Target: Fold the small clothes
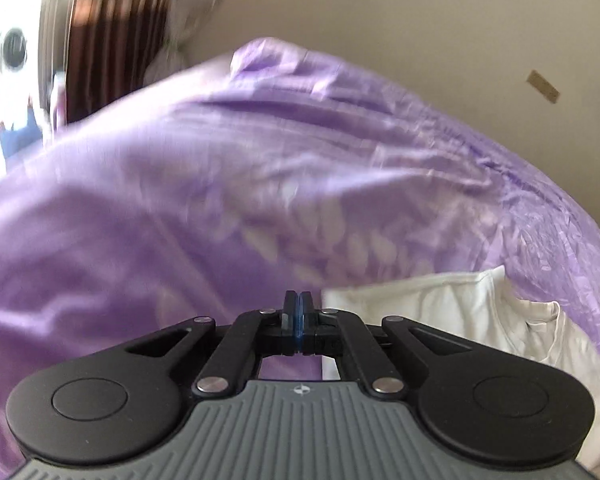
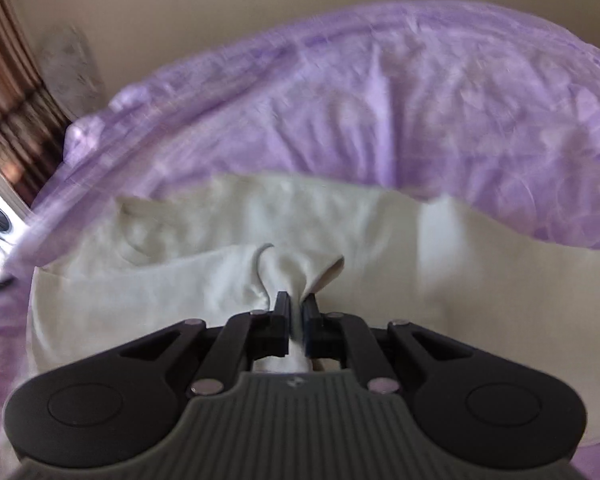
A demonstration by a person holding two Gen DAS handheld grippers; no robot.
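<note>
White shirt lies on the purple bed, mostly spread; folding looks barely begun, though blur hides detail. Right hand-held gripper pinches a bunched edge; left hand-held gripper is closed, empty.

Your white shirt runs off the right edge of the left view, partly hidden behind your left gripper. The purple bedcover is smeared by blur, and its pattern is unreadable.
</note>
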